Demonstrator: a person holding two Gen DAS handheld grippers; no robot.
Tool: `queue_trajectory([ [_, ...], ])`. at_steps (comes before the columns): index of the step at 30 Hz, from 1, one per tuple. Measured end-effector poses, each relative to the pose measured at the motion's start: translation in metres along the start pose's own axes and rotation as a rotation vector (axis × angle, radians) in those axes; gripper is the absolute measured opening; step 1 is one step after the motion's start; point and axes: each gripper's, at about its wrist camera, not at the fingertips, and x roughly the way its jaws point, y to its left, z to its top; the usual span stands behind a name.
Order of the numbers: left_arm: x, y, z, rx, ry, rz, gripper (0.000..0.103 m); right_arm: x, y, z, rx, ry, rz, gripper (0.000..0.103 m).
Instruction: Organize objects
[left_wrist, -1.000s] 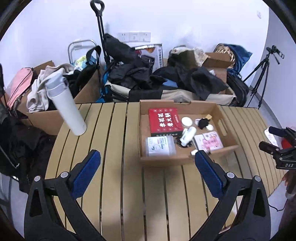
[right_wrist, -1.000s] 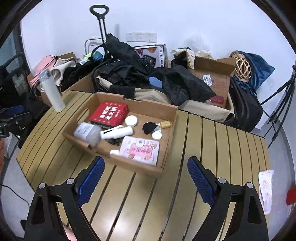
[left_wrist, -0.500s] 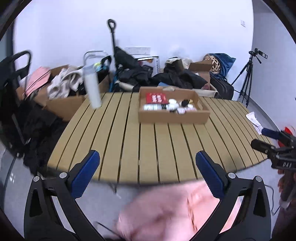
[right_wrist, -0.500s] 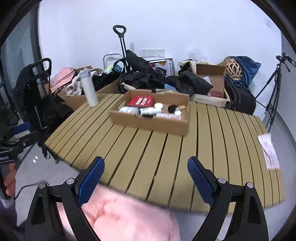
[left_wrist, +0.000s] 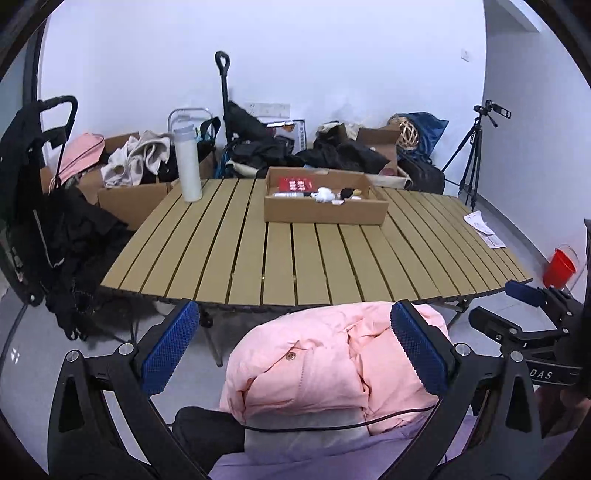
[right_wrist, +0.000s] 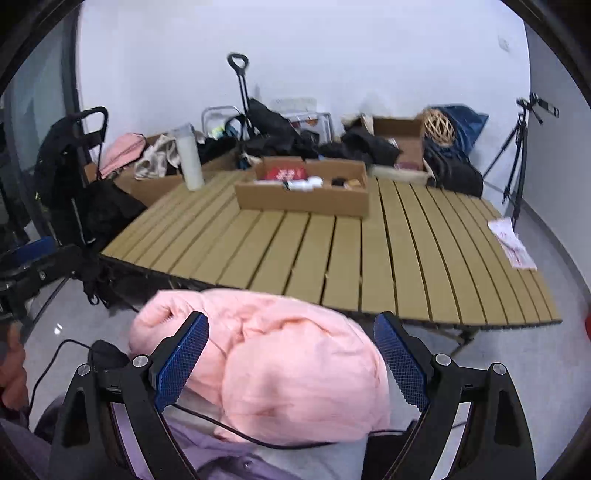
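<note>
Item: cardboard box (left_wrist: 325, 212), shallow, matte brown, far side of slatted tan table (left_wrist: 303, 266); holds red carton (left_wrist: 295, 183), white tube (left_wrist: 322, 194), small dark and pale pieces, all inside its walls. White cylindrical bottle (left_wrist: 188, 162) upright near the table's far-left edge, apart from the box. Left gripper (left_wrist: 291, 349) and right gripper (right_wrist: 291, 352): jaws spread wide, holding nothing, both well off the table above a puffy pink quilted jacket (left_wrist: 332, 365). Risk, judged: the tall bottle could topple if brushed; a black cable (right_wrist: 258, 432) across the lap might snag a gripper
</note>
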Motion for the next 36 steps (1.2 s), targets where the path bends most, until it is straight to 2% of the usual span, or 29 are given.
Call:
queue_trajectory([
  [8,-0.005,-0.005,-0.003,0.008,-0.007,-0.001,0.103,-0.005,0.006,0.003,0.008,-0.022,-0.014,0.093],
  [17,-0.004,-0.009,-0.004,0.013,0.001,-0.003,0.103,-0.001,0.015,-0.001,-0.019,-0.008,-0.005,0.093],
  [36,-0.003,-0.01,-0.003,0.023,0.011,-0.007,0.103,-0.006,0.012,0.001,-0.006,-0.014,0.01,0.093],
])
